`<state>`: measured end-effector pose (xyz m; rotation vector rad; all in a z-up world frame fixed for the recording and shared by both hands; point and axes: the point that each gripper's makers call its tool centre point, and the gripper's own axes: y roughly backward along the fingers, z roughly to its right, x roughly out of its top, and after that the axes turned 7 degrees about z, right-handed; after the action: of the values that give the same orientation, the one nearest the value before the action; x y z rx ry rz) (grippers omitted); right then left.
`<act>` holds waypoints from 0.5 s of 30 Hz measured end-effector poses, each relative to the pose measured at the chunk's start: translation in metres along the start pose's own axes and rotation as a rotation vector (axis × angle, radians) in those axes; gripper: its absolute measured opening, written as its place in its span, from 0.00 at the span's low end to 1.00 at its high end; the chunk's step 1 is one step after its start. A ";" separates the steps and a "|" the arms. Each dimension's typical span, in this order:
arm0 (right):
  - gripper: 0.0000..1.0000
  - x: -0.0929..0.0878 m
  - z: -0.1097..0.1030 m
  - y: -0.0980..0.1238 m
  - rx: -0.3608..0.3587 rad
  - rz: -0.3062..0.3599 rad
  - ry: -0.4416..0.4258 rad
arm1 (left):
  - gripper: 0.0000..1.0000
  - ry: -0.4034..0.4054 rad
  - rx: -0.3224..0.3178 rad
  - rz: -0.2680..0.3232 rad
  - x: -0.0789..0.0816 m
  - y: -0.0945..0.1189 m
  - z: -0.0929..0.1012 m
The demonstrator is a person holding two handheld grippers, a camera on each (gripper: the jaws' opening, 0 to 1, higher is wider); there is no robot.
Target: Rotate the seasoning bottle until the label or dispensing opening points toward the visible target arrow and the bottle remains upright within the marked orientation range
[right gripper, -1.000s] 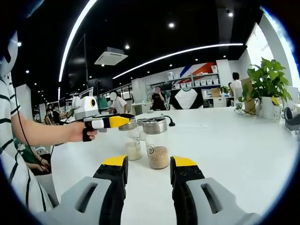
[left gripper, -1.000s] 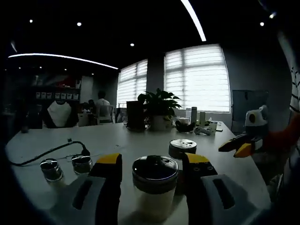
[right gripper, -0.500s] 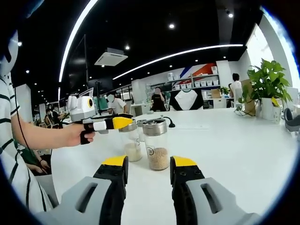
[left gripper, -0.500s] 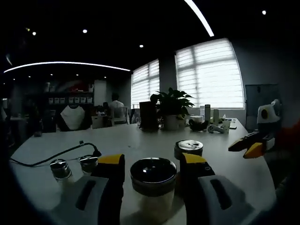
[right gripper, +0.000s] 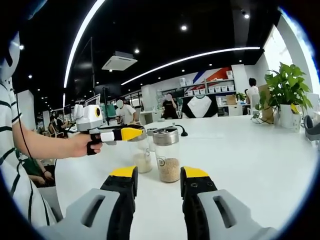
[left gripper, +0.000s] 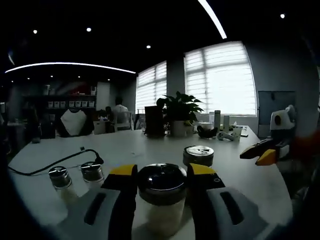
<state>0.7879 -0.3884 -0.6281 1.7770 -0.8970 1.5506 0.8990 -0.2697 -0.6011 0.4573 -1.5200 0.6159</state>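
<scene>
Left claw (left gripper: 161, 176) clamps the upright seasoning bottle (left gripper: 162, 197) on the table (left gripper: 240, 175)

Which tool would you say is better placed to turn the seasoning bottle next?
Left. The left tool already brackets the seasoning bottle with its jaws, while the right tool is open over bare table, apart from the bottles.

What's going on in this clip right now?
A person holds a gripper in each hand over a white table. The left gripper has its jaws on either side of a seasoning bottle with a dark lid, which stands upright; whether the jaws press it is hard to tell. In the right gripper view, the person's hand holds that gripper beside two more bottles. The right gripper hangs open, holding nothing, facing a bottle of grains. No target arrow can be made out.
</scene>
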 end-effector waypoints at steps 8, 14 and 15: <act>0.30 -0.003 -0.002 0.000 0.005 -0.007 -0.008 | 0.42 0.014 -0.112 -0.015 0.000 0.000 0.005; 0.30 -0.004 -0.002 0.001 0.004 -0.010 -0.009 | 0.42 0.027 -0.198 -0.016 0.000 0.001 0.007; 0.30 -0.004 -0.002 0.001 0.005 -0.010 -0.009 | 0.42 0.028 -0.215 -0.013 -0.001 0.001 0.007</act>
<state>0.7859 -0.3867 -0.6315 1.7902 -0.8883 1.5408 0.8926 -0.2733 -0.6017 0.2928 -1.5359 0.4405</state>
